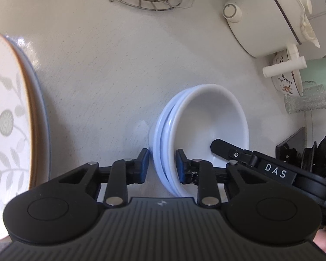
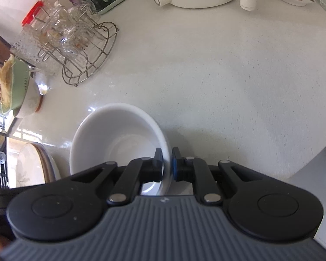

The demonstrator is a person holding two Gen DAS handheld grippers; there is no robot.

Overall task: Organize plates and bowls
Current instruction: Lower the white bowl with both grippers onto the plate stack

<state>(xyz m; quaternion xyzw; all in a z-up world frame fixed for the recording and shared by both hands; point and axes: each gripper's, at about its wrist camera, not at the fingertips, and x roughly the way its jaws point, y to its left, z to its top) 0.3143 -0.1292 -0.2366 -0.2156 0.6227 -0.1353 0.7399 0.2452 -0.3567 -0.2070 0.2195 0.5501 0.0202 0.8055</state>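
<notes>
My right tongs (image 2: 167, 163) pinched the top white bowl's (image 2: 117, 139) rim. My left tongs (image 1: 162, 165) straddled the stacked bowls' (image 1: 197, 134) rims, jaws parted. Plates (image 1: 8, 113) lay left.

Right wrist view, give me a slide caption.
Right gripper pinches the white bowl rim on the countertop.

Bright daylight, soft. Glare patches shone on the counter (image 2: 206, 76) beside the white bowl (image 2: 110, 139); a soft shadow fell on the counter right of it. Fisheye bent the edges; the floral plate (image 1: 6, 117) was overexposed, blurred.
</notes>
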